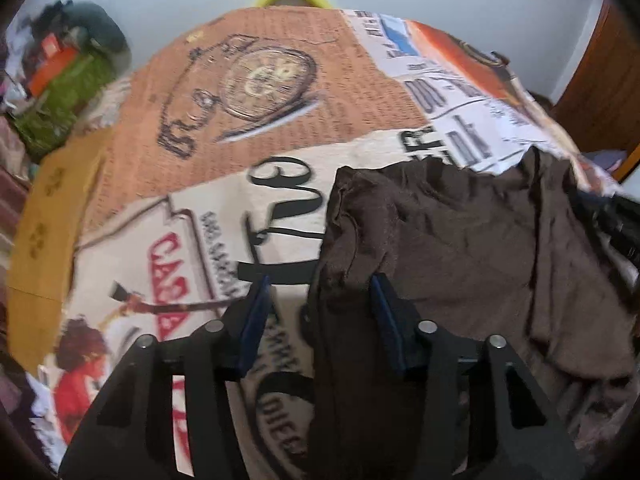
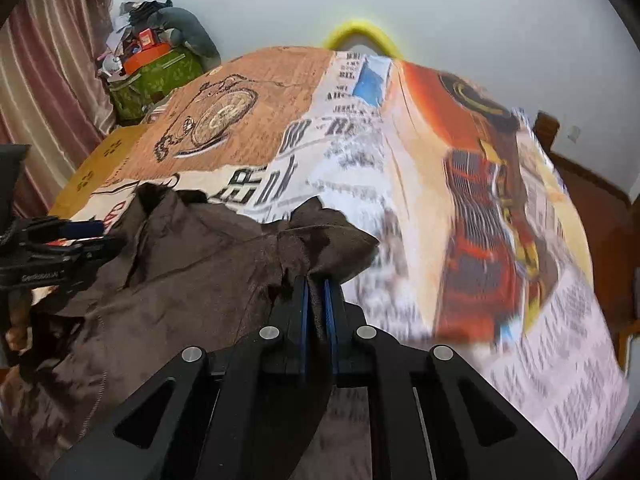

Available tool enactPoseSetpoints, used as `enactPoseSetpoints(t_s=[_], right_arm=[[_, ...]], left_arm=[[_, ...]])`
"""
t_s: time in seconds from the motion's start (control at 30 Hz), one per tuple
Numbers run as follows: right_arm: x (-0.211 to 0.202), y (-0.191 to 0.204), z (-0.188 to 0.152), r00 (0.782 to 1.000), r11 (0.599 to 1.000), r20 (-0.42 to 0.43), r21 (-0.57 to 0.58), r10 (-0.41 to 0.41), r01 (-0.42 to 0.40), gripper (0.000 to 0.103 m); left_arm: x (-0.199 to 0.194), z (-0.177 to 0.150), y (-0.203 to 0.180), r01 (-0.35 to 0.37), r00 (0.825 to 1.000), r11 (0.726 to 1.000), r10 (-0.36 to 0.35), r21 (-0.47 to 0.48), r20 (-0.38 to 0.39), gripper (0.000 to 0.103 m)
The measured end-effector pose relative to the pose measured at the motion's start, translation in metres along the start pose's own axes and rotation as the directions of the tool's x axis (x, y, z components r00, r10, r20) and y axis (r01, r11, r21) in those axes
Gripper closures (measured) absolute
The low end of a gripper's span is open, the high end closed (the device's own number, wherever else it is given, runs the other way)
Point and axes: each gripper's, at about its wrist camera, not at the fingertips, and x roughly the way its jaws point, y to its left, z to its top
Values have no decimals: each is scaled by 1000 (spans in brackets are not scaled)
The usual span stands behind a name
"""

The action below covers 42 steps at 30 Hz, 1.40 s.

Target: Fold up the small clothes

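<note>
A crumpled brown garment (image 1: 460, 240) lies on a table covered with a printed cloth (image 1: 248, 148). My left gripper (image 1: 320, 300) stands open over the garment's left edge. The fabric drapes against its right finger (image 1: 384, 312), while its left finger (image 1: 256, 308) is over the bare tablecloth. In the right wrist view the same brown garment (image 2: 192, 264) fills the lower left. My right gripper (image 2: 316, 296) is shut on a raised fold of it at its right edge. The left gripper (image 2: 76, 236) shows at the far left of that view.
The tablecloth (image 2: 400, 168) carries newspaper and pocket-watch prints. A green bag (image 2: 156, 76) piled with clutter sits beyond the table's far left corner. A yellow curved object (image 2: 360, 32) rises behind the far edge. A curtain (image 2: 48, 72) hangs on the left, and wooden furniture (image 2: 592, 192) is at right.
</note>
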Motion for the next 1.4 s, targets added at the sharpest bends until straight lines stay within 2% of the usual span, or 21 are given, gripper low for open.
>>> enactPoseSetpoints(t_s=[0.07, 0.13, 0.37, 0.5, 0.57, 0.63, 0.7, 0.77, 0.8, 0.87, 0.93, 1.0, 1.07, 1.13, 1.2, 1.3, 1.4], right_arm=[[6, -3, 9, 1000, 1000, 4, 11, 0, 0, 96], [9, -4, 15, 1000, 1000, 11, 20, -13, 12, 96], [16, -2, 27, 998, 998, 8, 11, -57, 56, 96], [3, -3, 27, 999, 999, -3, 12, -51, 51, 96], [-16, -6, 24, 1000, 999, 28, 45, -2, 1, 92], [-34, -4, 17, 998, 997, 43, 56, 43, -45, 75], [-48, 3, 7, 996, 996, 50, 40, 77, -79, 66], [-57, 14, -5, 994, 994, 34, 6, 106, -107, 58], [-59, 21, -14, 993, 993, 11, -16, 115, -115, 51], [-56, 31, -28, 994, 992, -40, -62, 105, -107, 42], [-49, 38, -44, 996, 991, -76, -122, 54, -63, 40], [-45, 34, -56, 996, 991, -88, -130, 21, -32, 34], [-50, 21, -57, 994, 997, -104, -53, 43, -49, 32], [-66, 9, -56, 994, 997, -80, 34, 78, -76, 32], [-82, 8, -60, 994, 994, -51, 62, 92, -89, 32], [-95, 20, -71, 994, 995, -52, 26, 99, -98, 32], [-85, 38, -89, 987, 994, -121, -21, 103, -106, 31]], left_arm=[[0, 0, 3, -54, 998, 998, 54, 11, 8, 53], [2, 0, 6, -75, 997, 997, 75, 14, 6, 53], [10, 0, 10, -77, 997, 997, 77, -19, -18, 53], [-4, 0, 12, -38, 999, 999, 39, -39, 5, 53], [-18, -1, 12, -12, 999, 999, 13, -41, 34, 53], [-35, -6, 8, 18, 998, 999, -16, -28, 61, 53], [-45, -14, 4, 41, 997, 999, -39, -16, 70, 52], [-49, -25, -2, 54, 997, 999, -54, 1, 56, 50], [-48, -31, -6, 53, 998, 998, -53, 18, 41, 49], [-41, -44, -17, 33, 999, 997, -33, 75, -6, 40], [-39, -54, -25, 9, 1000, 993, -6, 121, -24, 33], [-43, -61, -26, -3, 1000, 991, 6, 132, -27, 31], [-50, -64, -23, 0, 999, 993, 6, 115, -48, 31], [-67, -72, -22, -4, 1000, 994, 5, 112, -16, 31], [-78, -80, -23, -13, 1000, 992, 12, 127, 10, 27], [-86, -102, -29, 15, 1000, 991, -17, 134, 12, 20], [-76, -122, -36, 6, 1000, 990, -2, 142, -24, 20]])
